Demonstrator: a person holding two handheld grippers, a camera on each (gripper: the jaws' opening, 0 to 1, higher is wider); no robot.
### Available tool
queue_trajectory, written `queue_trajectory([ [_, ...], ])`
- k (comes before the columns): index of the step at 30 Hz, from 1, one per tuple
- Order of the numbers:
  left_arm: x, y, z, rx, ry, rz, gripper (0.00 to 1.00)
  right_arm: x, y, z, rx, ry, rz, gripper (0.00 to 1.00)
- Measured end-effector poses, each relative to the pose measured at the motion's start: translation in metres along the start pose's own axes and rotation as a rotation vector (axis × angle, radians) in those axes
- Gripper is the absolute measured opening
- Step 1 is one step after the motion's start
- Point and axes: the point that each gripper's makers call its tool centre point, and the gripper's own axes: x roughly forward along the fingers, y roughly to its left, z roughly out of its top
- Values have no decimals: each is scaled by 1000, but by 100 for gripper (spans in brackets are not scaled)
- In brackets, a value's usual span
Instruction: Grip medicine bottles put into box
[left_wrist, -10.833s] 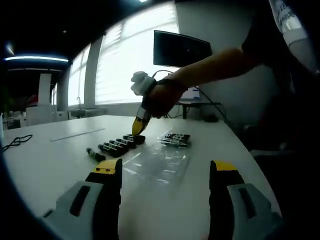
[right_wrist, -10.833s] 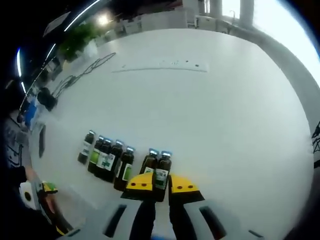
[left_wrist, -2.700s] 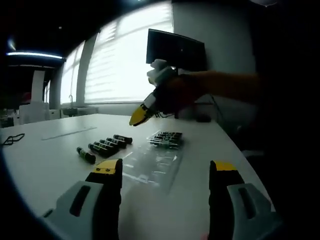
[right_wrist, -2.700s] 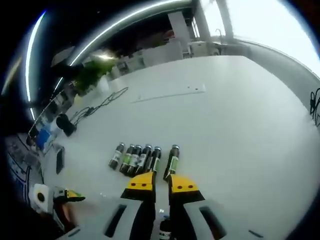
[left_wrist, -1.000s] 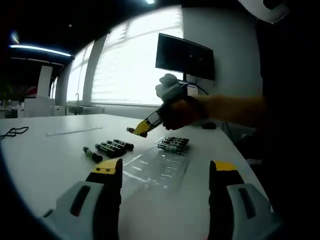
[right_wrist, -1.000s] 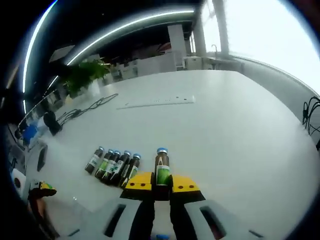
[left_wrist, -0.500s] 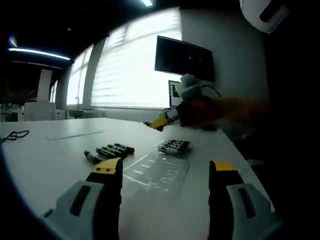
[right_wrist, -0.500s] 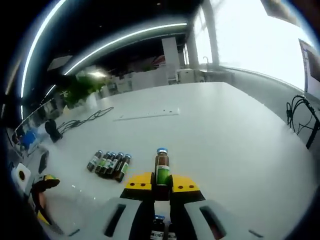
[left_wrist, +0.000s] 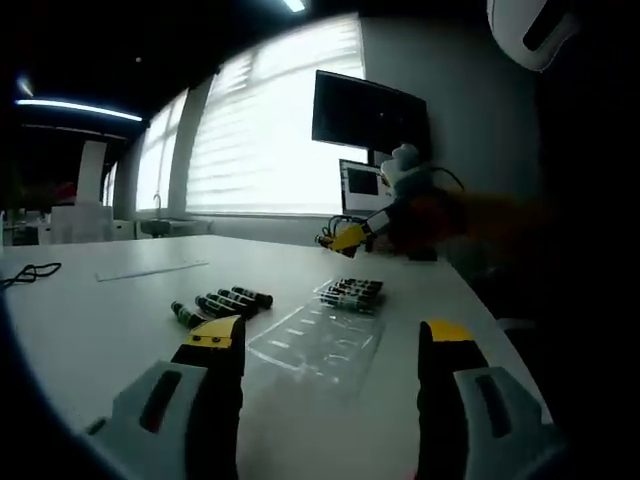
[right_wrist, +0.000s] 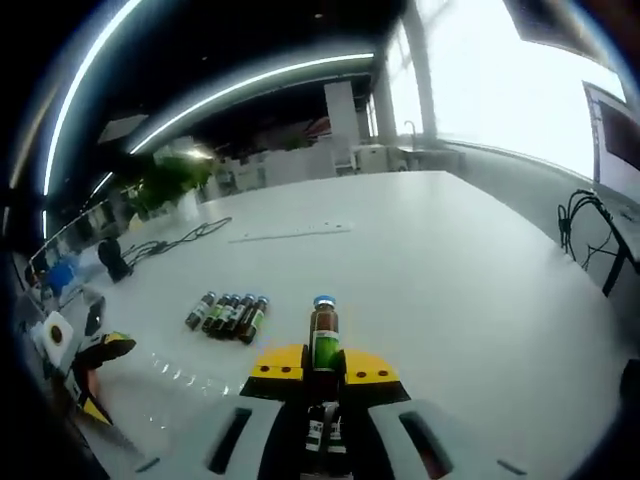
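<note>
Right gripper (right_wrist: 323, 365): held above the counter (right_wrist: 450, 280); jaws closed on a dark bottle (right_wrist: 323, 340), cap pointing forward. In the left gripper view it (left_wrist: 347, 238) hangs in the air over the filled tray (left_wrist: 350, 293), with a person's hand (left_wrist: 440, 222) behind it.
Left gripper (left_wrist: 325, 345): low over the counter (left_wrist: 100, 310), level; jaws wide apart, holding nothing.
Held bottle: blue cap, green label; print too small to read.
Bottles on counter: a row of five (right_wrist: 227, 313) lying side by side, well left of the held one; green labels, text unreadable. In the left gripper view the row (left_wrist: 220, 303) lies left of the clear tray (left_wrist: 320, 340).
Clear tray: flat on the counter, between the left jaws' tips.
Filled tray: just behind the clear tray, dark bottles packed in it.
</note>
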Motion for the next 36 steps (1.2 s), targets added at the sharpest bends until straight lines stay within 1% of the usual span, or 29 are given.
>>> queue_trajectory([
  [7, -2, 0, 1, 3, -7, 7, 62, -13, -16, -11, 5, 15, -31, 7],
  [13, -2, 0, 2, -2, -9, 9, 62, -20, -23, -28, -27, 61, -68, 7],
  [15, -2, 0, 2, -3, -11, 12, 62, -21, -29, -34, -28, 74, -92, 7],
  [17, -3, 0, 2, -3, -14, 17, 62, -22, -31, -39, -27, 86, -98, 7],
  [21, -3, 1, 3, -4, -19, 23, 62, -22, -29, -49, -29, 110, -97, 7],
  [23, -3, 1, 3, -6, -20, 20, 61, -21, -29, -52, -36, 116, -109, 7],
  [27, -2, -1, 2, -3, -16, 13, 61, -20, -30, -55, -38, 114, -129, 7],
  [32, -2, 0, 2, -7, -20, 15, 61, -17, -25, -59, -60, 132, -116, 8],
  [36, -2, 0, 2, -5, -19, 14, 61, -16, -25, -60, -83, 129, -118, 8],
])
